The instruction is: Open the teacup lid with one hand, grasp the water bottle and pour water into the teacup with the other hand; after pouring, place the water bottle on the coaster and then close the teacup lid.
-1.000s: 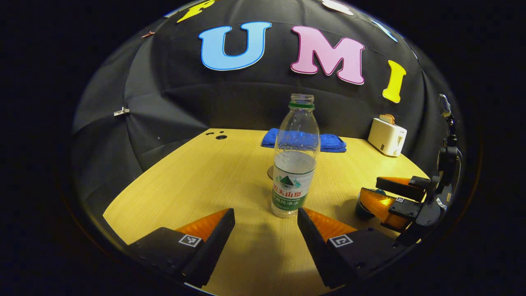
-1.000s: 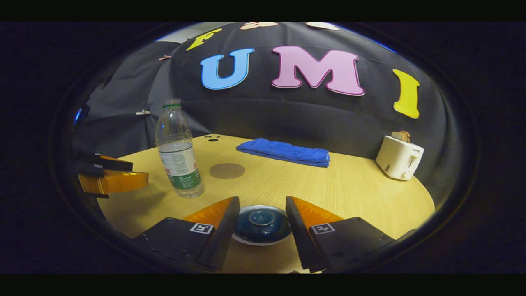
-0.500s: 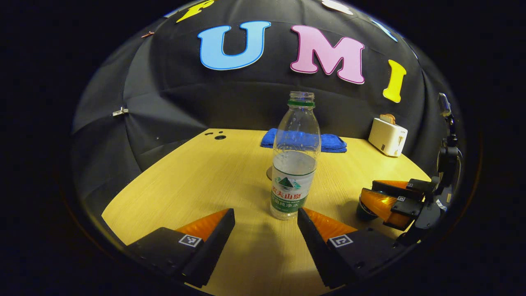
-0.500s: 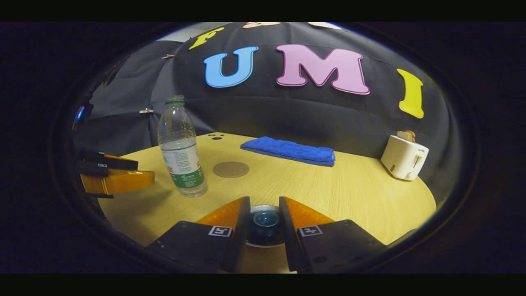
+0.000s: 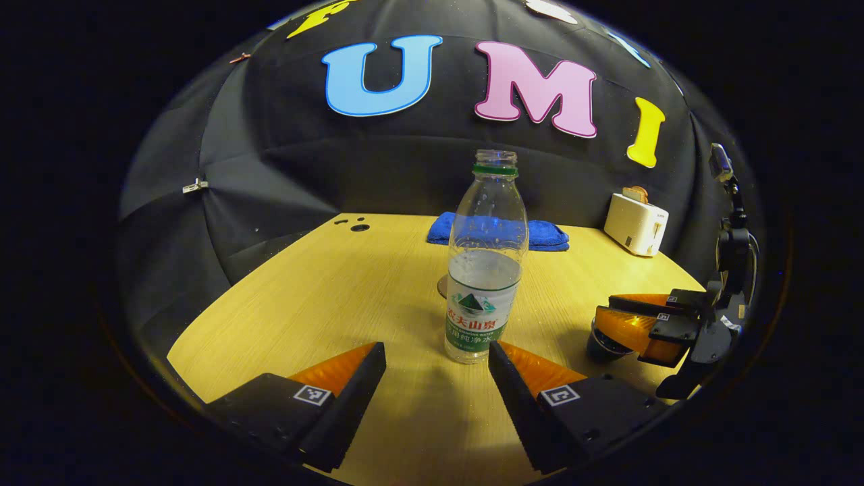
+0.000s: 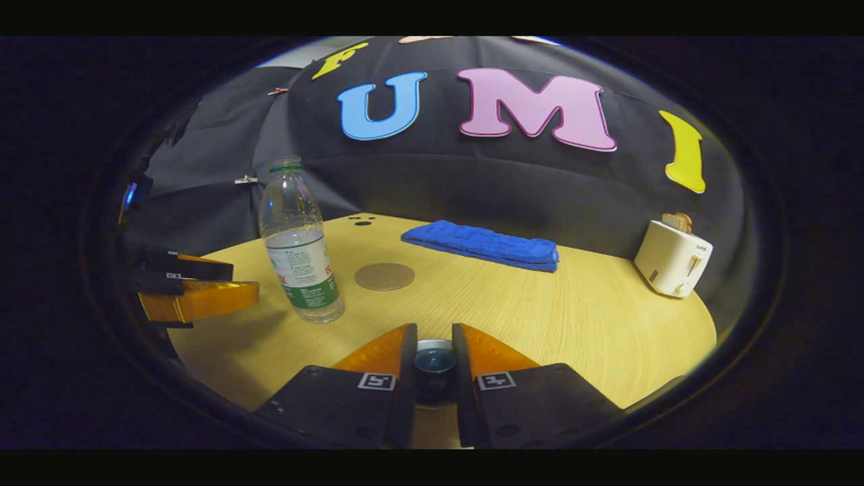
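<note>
Pale wood-grain table [image 5: 324, 290] spreads under the left gripper [image 5: 437, 368] in the left gripper view, its fingers spread wide and gripping nothing. An uncapped water bottle [image 5: 484, 263], partly filled, stands upright just beyond the fingertips at 12 o'clock. The coaster's [image 5: 443, 286] edge peeks out behind the bottle's base. At 3 o'clock the right gripper [image 5: 611, 318] reaches over the dark teacup [image 5: 603, 344]. A blue towel [image 5: 548, 234] and a white toaster [image 5: 634, 223] sit at the far edge.

In the right gripper view, the fingers are clenched on the knob of the teacup lid [image 6: 434, 360] at 6 o'clock. The bottle stands at 10 o'clock, with the round brown coaster just right of it and apart from it. The left gripper shows at 9 o'clock.
</note>
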Available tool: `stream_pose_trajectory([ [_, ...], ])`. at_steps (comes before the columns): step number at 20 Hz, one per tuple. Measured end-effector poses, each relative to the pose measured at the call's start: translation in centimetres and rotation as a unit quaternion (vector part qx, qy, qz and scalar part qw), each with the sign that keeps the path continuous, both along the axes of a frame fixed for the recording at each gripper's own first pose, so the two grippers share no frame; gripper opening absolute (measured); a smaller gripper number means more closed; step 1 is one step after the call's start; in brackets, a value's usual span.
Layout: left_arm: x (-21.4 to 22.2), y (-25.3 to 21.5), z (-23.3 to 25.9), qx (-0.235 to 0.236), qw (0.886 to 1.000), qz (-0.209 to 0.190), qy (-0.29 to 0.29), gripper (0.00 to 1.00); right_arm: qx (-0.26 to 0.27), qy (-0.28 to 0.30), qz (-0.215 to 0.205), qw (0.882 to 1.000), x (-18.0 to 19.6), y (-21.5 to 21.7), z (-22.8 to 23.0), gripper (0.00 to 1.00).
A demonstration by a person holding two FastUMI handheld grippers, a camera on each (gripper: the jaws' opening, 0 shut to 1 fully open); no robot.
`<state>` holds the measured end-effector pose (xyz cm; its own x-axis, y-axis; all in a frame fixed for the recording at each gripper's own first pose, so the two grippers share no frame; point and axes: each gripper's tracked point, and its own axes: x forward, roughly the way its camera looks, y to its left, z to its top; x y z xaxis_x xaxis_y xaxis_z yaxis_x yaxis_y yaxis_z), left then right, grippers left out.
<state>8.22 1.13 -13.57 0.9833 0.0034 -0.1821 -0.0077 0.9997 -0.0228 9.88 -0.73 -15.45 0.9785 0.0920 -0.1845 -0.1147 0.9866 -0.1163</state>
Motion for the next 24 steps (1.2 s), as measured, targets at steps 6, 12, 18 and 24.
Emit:
stream_pose_trajectory([
  [6,1.3,-1.2,1.0,0.017,0.999,-0.034,-0.02,0.97,-0.002,-0.018,0.014,1.0,0.1,0.4,2.9,0.24],
  [12,5.2,-2.7,2.0,0.042,0.996,-0.062,-0.055,0.97,0.006,-0.037,0.007,0.999,-0.6,-1.3,6.4,0.29],
  [18,9.3,-4.2,2.4,0.033,0.993,-0.078,-0.081,0.97,0.018,-0.028,-0.034,0.999,-2.1,-5.2,6.3,0.28],
  [24,10.5,-4.4,1.9,0.079,0.99,-0.095,-0.07,0.78,0.041,-0.013,-0.081,0.996,-4.0,-8.7,4.4,0.34],
])
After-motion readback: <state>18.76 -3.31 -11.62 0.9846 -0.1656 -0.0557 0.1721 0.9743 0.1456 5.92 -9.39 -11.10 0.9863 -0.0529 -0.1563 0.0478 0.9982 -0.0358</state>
